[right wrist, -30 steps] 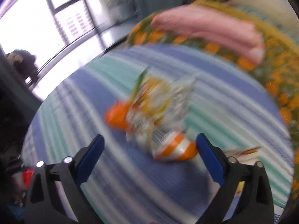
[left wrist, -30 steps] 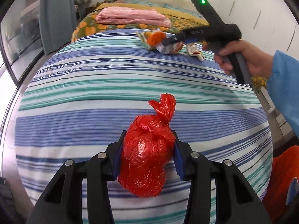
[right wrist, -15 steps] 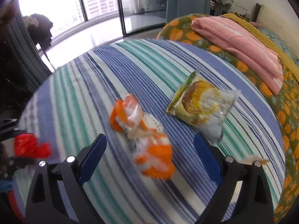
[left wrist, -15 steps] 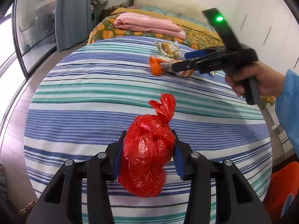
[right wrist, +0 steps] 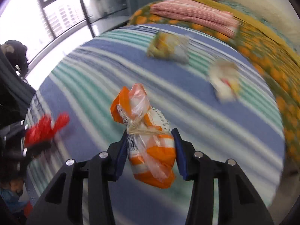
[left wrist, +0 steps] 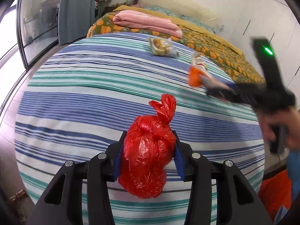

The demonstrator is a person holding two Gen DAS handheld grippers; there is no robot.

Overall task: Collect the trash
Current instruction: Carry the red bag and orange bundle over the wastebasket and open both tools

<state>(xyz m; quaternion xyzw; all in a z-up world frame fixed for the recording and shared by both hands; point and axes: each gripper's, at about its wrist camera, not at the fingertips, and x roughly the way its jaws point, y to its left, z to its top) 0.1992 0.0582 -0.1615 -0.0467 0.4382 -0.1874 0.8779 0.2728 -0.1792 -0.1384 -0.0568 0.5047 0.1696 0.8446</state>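
- Left gripper [left wrist: 149, 156] clenched on red bag [left wrist: 148, 155], knot pointing to 12 o'clock, held over striped sheet [left wrist: 90, 86].
- Right gripper [right wrist: 149, 155] clamps orange-white bag [right wrist: 150, 146], tied with rubber band; only this view shows the grip.
- Left view: right gripper blurred at 3 o'clock, hand [left wrist: 281, 129] on handle.
- Snack packet [left wrist: 161, 46] at 12 o'clock and wrapper [right wrist: 224, 80] lie on sheet, near pink blanket [left wrist: 146, 22].

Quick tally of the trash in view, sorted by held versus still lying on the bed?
Held: 2, red bag in left gripper, orange bag in right gripper
On bed: 2, green packet, white wrapper
Total: 4
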